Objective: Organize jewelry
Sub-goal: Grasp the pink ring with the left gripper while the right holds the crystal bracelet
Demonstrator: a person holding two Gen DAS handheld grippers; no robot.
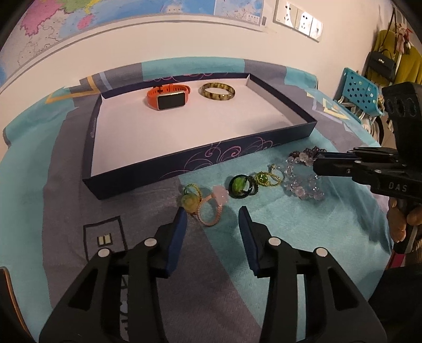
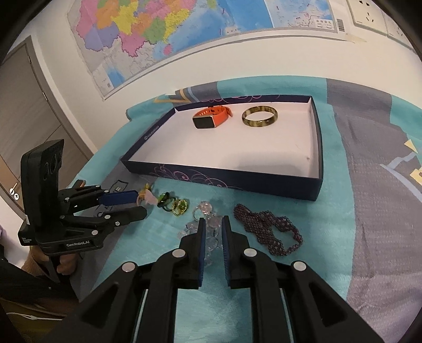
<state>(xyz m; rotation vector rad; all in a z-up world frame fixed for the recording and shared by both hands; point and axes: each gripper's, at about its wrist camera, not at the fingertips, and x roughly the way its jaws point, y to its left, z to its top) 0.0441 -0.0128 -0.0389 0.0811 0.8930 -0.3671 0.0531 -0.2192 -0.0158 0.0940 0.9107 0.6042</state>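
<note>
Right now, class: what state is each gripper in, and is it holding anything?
Left gripper: open, holding nothing, above the pink flower ring.
Right gripper: jaws slightly apart around the clear bead bracelet; grip cannot be told.

Wall map [image 2: 163,34], wall sockets [image 1: 298,19], grey door [image 2: 29,105], hanging handbag [image 1: 381,63], teal basket [image 1: 360,91]

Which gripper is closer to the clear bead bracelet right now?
Right. The right gripper sits directly over the clear bead bracelet, its beads between the narrow jaws. The left gripper is off to the side, at the pink flower ring.
</note>
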